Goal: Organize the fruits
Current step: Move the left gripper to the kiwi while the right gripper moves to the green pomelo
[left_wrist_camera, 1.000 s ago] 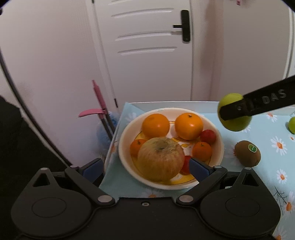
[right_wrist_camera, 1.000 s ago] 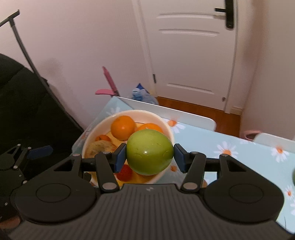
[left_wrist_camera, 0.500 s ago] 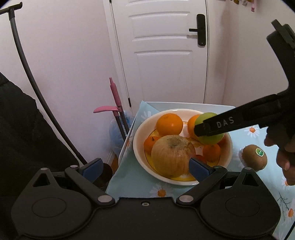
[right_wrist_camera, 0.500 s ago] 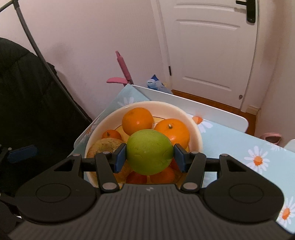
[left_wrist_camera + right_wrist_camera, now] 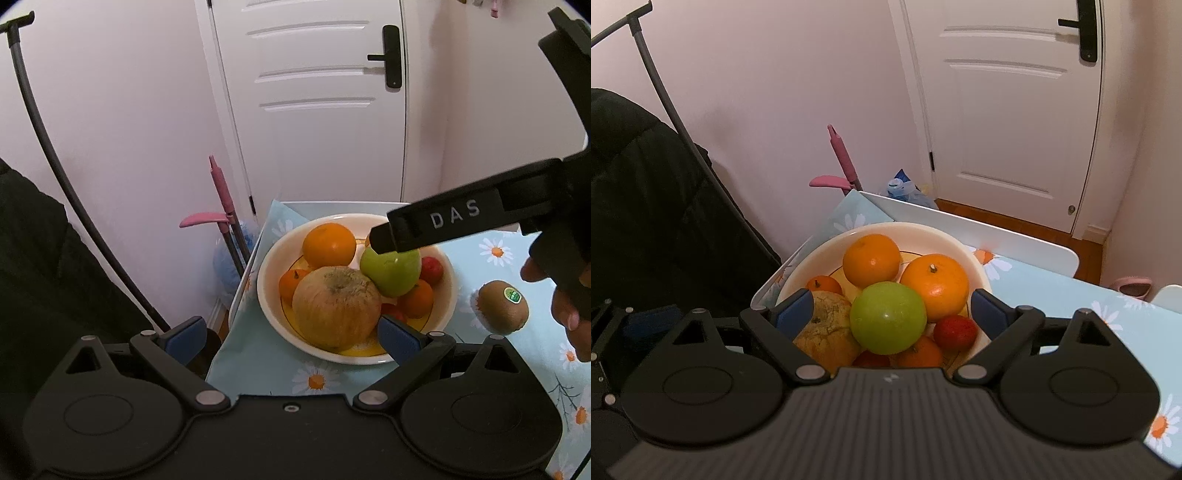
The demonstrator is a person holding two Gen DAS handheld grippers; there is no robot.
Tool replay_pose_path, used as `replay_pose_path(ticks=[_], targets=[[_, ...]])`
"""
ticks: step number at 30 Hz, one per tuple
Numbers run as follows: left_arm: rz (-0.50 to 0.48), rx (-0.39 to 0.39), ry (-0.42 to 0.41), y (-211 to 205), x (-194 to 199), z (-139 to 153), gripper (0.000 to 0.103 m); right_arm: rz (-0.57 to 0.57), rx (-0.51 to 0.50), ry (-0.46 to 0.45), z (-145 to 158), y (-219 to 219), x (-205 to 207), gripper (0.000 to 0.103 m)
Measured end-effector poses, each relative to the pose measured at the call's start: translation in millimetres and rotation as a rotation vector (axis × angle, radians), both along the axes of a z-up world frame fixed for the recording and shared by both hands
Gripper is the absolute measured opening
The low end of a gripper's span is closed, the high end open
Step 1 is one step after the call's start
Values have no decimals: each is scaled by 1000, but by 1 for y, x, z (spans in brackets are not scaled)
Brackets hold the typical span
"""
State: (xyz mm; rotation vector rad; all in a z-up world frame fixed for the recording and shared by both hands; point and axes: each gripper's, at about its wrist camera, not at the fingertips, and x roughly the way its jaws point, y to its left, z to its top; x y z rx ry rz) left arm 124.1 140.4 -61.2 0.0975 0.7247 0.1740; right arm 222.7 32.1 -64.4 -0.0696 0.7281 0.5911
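A cream bowl (image 5: pixel 269 266) (image 5: pixel 975 269) on the flowered tablecloth holds oranges (image 5: pixel 328 240) (image 5: pixel 934 286), a large brownish apple (image 5: pixel 336 306) (image 5: pixel 829 332), small red fruits (image 5: pixel 955 331) and a green apple (image 5: pixel 393 267) (image 5: pixel 888 321). The green apple rests on the pile in the bowl. My right gripper (image 5: pixel 892 310) is open, its jaws wide on either side of the green apple and apart from it. My left gripper (image 5: pixel 291 332) is open and empty at the bowl's near rim. A kiwi (image 5: pixel 502 306) lies on the cloth right of the bowl.
A white door (image 5: pixel 317 92) and pink wall stand behind the table. A pink-handled tool (image 5: pixel 221 192) and a blue bag (image 5: pixel 905 188) sit on the floor by the table's far corner. A black chair (image 5: pixel 635 206) is at the left.
My right gripper moved over the bowl with the green apple, then opened. The apple now lies on the fruit pile. The left gripper stayed open near the bowl.
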Motion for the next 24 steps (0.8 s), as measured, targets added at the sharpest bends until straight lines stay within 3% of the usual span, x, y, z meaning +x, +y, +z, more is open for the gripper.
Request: replay_pose_path(ticks=[12,24], targets=[[-48,12,-41,-7,-7,23,101,-87,-1,-50,34,-26,-35,103],[-205,3,-92,-33,-12,47,101,-320,-21,-102,55,-97,-78,103]])
